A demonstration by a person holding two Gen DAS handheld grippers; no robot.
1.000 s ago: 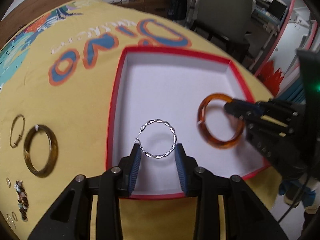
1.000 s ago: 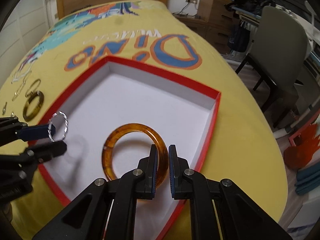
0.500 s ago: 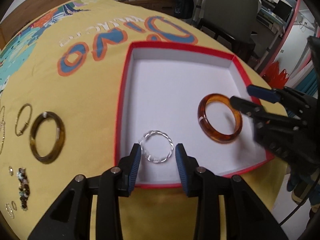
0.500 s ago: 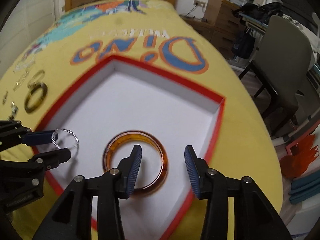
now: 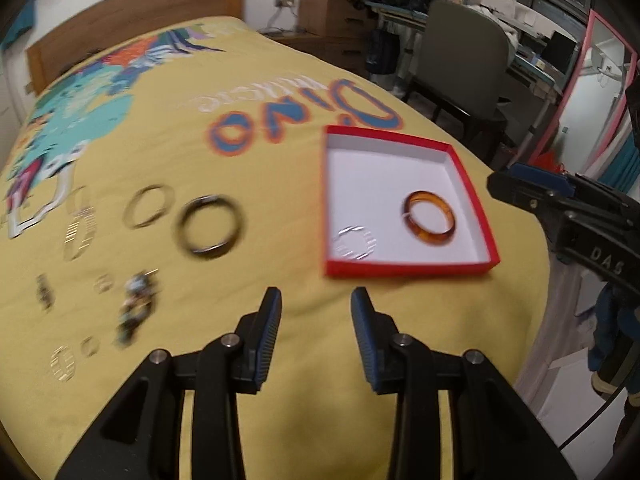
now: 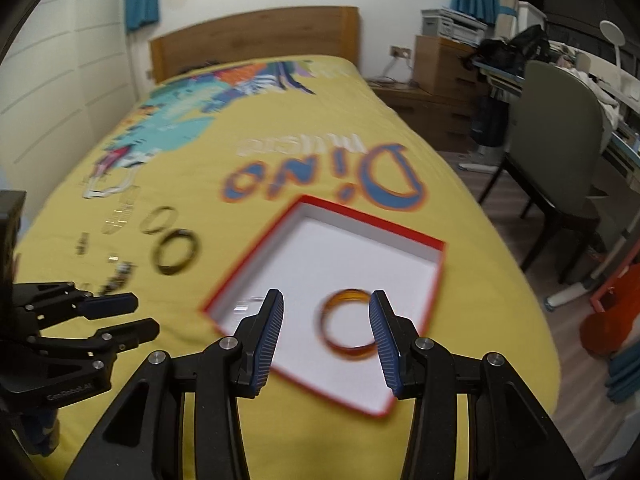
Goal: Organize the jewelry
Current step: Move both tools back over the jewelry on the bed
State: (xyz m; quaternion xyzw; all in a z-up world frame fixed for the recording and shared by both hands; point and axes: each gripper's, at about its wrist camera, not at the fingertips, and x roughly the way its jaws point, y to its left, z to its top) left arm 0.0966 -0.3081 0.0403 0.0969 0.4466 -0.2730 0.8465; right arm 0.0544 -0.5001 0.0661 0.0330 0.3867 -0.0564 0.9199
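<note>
red box [image 5: 404, 270] right of centre on the yellow bed [image 5: 280, 80], amber bangle [image 5: 430, 219] and silver twisted hoop [image 5: 356, 243] lying inside, left gripper [image 5: 316, 328] and right gripper [image 6: 326, 328] both open, empty, more bangles [image 5: 210, 226] blurry at left

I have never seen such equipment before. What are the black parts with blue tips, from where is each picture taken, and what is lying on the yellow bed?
No robot is here: a person holds one two-finger claw in each hand, and each claw carries a wide-angle camera looking along its fingers. One picture looks from the left claw, the other from the right claw. Each view also shows the other claw at its edge.

Both claws are open and hold nothing.

On the yellow bedspread lies a shallow red box, white inside. It contains an amber bangle and a thin silver twisted hoop. Beside the box lie a dark bangle, a thin gold ring and several small pieces too blurred to name.
</note>
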